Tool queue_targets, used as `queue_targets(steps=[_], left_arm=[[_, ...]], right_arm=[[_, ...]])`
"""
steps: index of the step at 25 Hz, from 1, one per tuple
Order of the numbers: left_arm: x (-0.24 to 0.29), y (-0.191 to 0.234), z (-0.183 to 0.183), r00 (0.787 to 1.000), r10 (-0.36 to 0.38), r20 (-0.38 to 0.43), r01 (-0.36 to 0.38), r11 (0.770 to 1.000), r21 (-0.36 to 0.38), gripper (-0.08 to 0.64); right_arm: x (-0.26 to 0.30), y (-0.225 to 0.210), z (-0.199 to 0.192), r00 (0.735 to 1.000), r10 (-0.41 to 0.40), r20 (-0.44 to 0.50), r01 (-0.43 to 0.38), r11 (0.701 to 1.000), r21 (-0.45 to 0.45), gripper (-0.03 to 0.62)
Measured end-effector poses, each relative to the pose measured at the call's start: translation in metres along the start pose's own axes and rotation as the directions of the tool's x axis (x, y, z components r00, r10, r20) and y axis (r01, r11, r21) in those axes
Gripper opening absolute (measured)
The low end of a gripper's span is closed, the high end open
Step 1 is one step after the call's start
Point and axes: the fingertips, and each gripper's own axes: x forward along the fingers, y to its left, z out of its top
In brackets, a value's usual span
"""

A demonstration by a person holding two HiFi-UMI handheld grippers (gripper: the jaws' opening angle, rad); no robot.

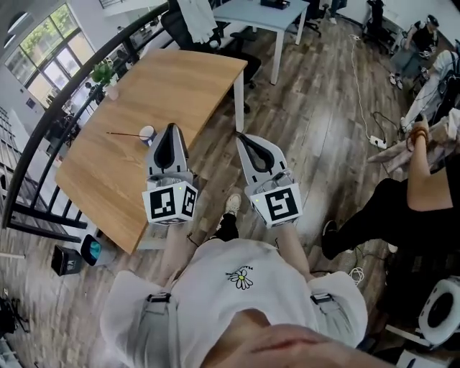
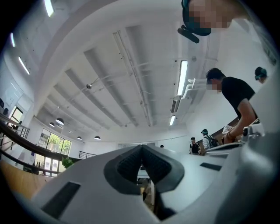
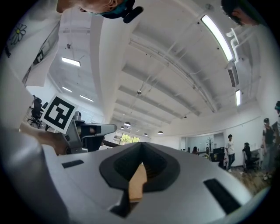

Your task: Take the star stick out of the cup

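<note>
In the head view a small white cup stands on the wooden table, near its right edge. A thin dark stick reaches out of the cup to the left; its star end is too small to make out. My left gripper is shut and empty, its tip just right of the cup. The right gripper is also shut and empty, held off the table's right side above the floor. Both gripper views look up at the ceiling, with the left jaws and the right jaws closed tip to tip.
A black railing runs along the table's left side. A black chair and a white table stand beyond it. A person sits at the right, with cables on the wooden floor. A small bin sits by the table's near corner.
</note>
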Motion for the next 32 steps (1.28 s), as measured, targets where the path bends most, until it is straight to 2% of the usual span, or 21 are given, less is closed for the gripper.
queue_targets(steps=[2, 6, 10, 15, 18, 20, 27, 32], left_arm=[[0.034, 0.003, -0.021, 1.000, -0.014, -0.016, 0.014, 1.000, -0.021, 0.017], [0.114, 0.027, -0.051, 1.000, -0.024, -0.005, 0.024, 0.999, -0.042, 0.017], [0.183, 0.065, -0.062, 1.000, -0.012, 0.029, 0.014, 0.998, -0.056, 0.017], [0.242, 0.111, -0.076, 0.999, 0.035, 0.041, -0.032, 0.997, -0.070, 0.017], [0.262, 0.130, -0.075, 0.995, 0.082, 0.061, -0.079, 0.995, -0.065, 0.017], [0.269, 0.136, -0.081, 0.993, 0.109, 0.042, -0.107, 0.993, -0.056, 0.017], [0.278, 0.159, -0.103, 0.973, 0.232, -0.007, -0.232, 0.972, -0.025, 0.017], [0.282, 0.166, -0.101, 0.957, 0.289, -0.021, -0.289, 0.957, 0.025, 0.017]], right_arm=[[0.029, -0.017, -0.018, 1.000, 0.008, -0.025, -0.008, 1.000, -0.002, 0.009], [0.116, -0.041, -0.045, 0.997, 0.071, -0.043, -0.073, 0.996, -0.044, 0.009], [0.201, -0.063, -0.066, 0.991, 0.121, -0.065, -0.123, 0.992, -0.036, 0.009], [0.279, -0.088, -0.081, 0.988, 0.136, -0.071, -0.136, 0.991, 0.004, 0.009], [0.313, -0.099, -0.076, 0.986, 0.166, -0.013, -0.166, 0.986, -0.001, 0.009], [0.325, -0.105, -0.075, 0.985, 0.174, 0.013, -0.174, 0.985, 0.021, 0.009], [0.359, -0.115, -0.095, 0.970, 0.240, 0.039, -0.242, 0.968, 0.073, 0.009], [0.374, -0.113, -0.098, 0.952, 0.301, 0.056, -0.305, 0.946, 0.113, 0.009]])
